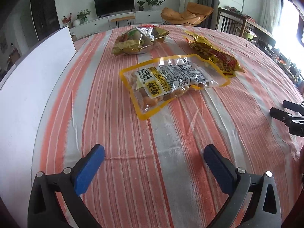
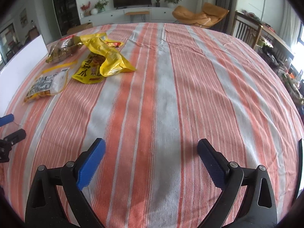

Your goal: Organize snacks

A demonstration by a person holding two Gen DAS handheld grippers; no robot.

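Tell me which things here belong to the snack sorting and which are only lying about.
Job: clear peanut bag, yellow crumpled bag, clear mixed-snack bag, left gripper, right gripper, both open.
Bystanders: white board, striped tablecloth.

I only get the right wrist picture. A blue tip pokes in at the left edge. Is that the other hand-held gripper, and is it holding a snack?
Observer: Yes, that is the left hand-held gripper. Its own camera shows the jaws wide apart with nothing between them.
Operator: What is it aimed at?
Observer: The clear bag with the yellow border lies straight ahead of it, flat on the striped tablecloth.
Operator: I can barely see the far bag behind the yellow one. Are they touching?
Observer: No. From the left, the far bag lies apart from the yellow foil bag, with cloth showing between them.
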